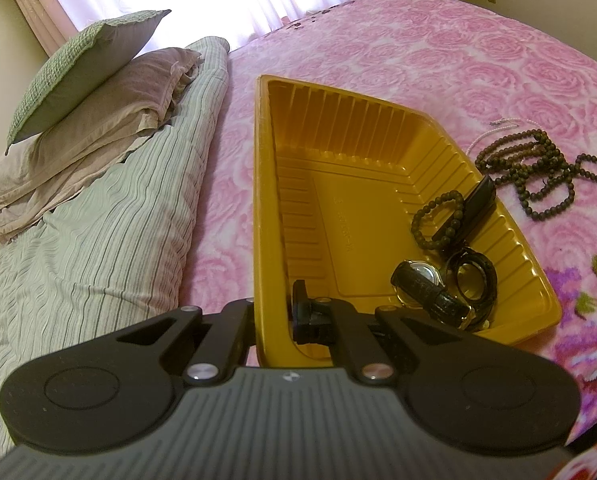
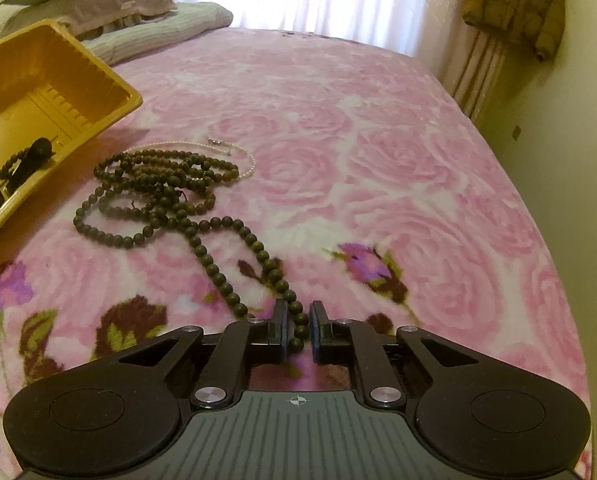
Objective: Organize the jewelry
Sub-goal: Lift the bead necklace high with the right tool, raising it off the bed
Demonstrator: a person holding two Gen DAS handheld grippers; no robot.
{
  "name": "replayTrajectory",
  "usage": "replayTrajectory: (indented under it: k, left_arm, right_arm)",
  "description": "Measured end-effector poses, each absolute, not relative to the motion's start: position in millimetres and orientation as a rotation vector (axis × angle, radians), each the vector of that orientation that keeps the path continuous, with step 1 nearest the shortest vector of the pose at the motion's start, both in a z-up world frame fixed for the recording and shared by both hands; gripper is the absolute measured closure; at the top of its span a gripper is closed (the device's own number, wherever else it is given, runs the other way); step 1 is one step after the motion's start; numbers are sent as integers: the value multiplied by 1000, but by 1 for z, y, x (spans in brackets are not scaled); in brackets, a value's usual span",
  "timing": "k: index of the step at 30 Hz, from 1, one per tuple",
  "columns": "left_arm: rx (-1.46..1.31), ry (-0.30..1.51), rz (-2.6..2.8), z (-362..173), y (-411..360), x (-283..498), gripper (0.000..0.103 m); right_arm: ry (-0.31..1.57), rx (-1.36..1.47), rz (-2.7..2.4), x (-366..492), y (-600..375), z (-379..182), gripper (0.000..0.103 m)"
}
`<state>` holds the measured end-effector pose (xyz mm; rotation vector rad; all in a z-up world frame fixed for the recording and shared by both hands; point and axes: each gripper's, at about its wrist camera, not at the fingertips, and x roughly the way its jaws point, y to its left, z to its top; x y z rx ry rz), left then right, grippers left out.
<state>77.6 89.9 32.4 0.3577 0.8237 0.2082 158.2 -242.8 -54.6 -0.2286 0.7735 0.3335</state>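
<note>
A yellow plastic tray (image 1: 330, 128) lies on the pink bed. It holds a small bead bracelet (image 1: 438, 220), a wristwatch (image 1: 426, 284) and a black ring-shaped piece (image 1: 474, 276). My left gripper (image 1: 276, 320) is shut on the tray's near rim. A long dark bead necklace (image 2: 158, 192) lies piled on the blanket right of the tray (image 2: 98, 76); it also shows in the left wrist view (image 1: 538, 164). One strand runs to my right gripper (image 2: 298, 320), which is shut on its beads. A thin pearl necklace (image 2: 234, 152) lies behind the pile.
The pink rose blanket (image 2: 378, 160) covers the bed. Pillows (image 1: 98, 80) and a striped folded quilt (image 1: 98, 240) lie left of the tray. A curtained window is behind the bed, and a jacket (image 2: 514, 4) hangs at the right wall.
</note>
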Motion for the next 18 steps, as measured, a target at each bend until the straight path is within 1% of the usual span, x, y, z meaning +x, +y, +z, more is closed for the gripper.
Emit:
replayTrajectory:
  k: [6, 11, 18]
  left_arm:
    - [359, 825, 207, 32, 90, 78, 100]
    - [361, 824, 207, 32, 90, 77, 100]
    - [361, 826, 205, 32, 89, 77, 100]
  right_arm:
    - [759, -203, 324, 151, -251, -31, 96]
    - [658, -239, 327, 146, -257, 16, 96]
    - [466, -348, 345, 140, -255, 93, 96]
